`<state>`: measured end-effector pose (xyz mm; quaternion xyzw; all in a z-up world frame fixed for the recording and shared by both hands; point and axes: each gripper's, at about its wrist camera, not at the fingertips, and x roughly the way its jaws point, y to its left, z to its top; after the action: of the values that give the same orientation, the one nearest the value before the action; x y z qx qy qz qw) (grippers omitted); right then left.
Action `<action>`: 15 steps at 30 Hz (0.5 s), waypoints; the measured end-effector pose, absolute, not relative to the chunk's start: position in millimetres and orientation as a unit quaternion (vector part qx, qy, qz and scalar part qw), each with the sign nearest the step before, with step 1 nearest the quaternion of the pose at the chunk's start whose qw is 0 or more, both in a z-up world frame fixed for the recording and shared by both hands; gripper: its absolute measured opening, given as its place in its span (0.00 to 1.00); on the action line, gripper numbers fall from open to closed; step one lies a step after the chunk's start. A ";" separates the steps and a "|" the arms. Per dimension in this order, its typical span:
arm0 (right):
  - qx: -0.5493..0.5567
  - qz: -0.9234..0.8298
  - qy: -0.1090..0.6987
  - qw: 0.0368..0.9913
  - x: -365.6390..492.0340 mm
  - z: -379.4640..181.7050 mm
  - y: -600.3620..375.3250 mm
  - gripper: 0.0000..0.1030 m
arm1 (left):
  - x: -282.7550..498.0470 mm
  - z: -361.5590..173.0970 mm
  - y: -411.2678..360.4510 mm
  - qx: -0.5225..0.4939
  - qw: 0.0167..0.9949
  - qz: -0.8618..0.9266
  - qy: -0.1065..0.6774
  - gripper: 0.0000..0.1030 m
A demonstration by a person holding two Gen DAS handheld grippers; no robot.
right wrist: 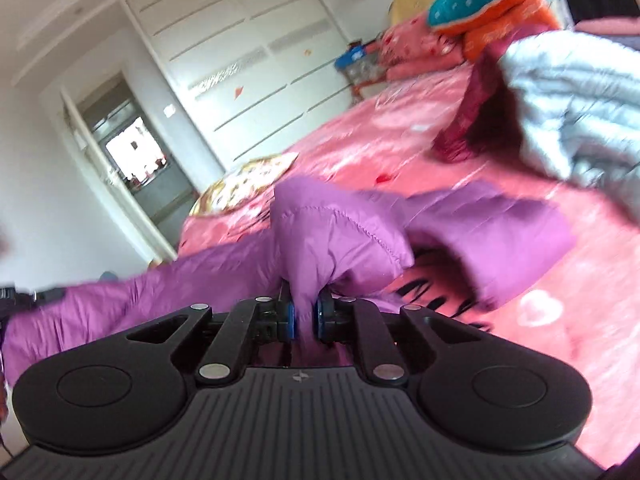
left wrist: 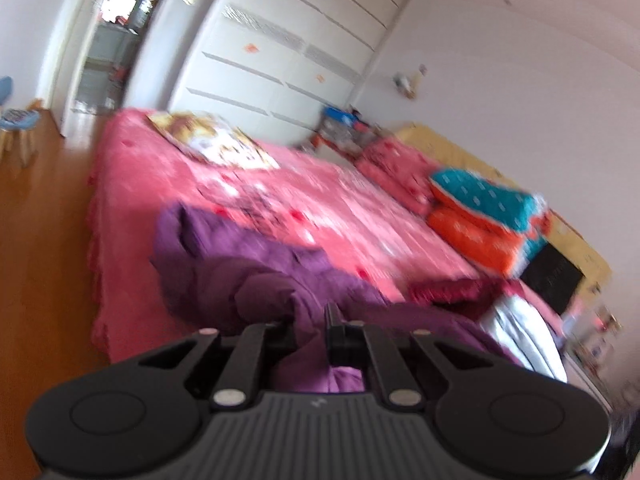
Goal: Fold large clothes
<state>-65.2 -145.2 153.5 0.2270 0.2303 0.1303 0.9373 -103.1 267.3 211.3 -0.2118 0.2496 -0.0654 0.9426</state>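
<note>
The pink bed [right wrist: 440, 128] carries everything. Nearest, my right gripper [right wrist: 304, 314] pinches the purple jacket [right wrist: 344, 224], my left gripper [left wrist: 310, 324] clamps its other end. It looks puffy, light, slippery; seams seem the safest hold. Farther up the bed lies a grey garment [right wrist: 572, 96].

Both views smear with motion. The left gripper [left wrist: 310, 326] has its fingertips buried in the purple jacket [left wrist: 248, 276], so where the pads meet is hidden. Beside that jacket, a grey-white garment [right wrist: 576, 112] runs off the edge, and the bed's [left wrist: 360, 208] print is unreadable.
</note>
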 end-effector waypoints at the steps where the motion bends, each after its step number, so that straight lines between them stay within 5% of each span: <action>1: 0.227 0.130 0.230 0.937 -65.2 153.5 -145.2 0.11 | -107.3 207.8 258.8 -0.206 0.940 -0.077 0.262 0.06; 15: 0.153 0.001 0.286 0.946 -76.2 95.5 -148.0 0.10 | -155.4 102.9 198.5 -0.108 0.887 -0.092 0.440 0.09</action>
<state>-76.2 -148.0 95.5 0.1534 0.2863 0.0008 0.9458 -155.4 198.5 102.9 -0.1084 0.4396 -0.0923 0.8868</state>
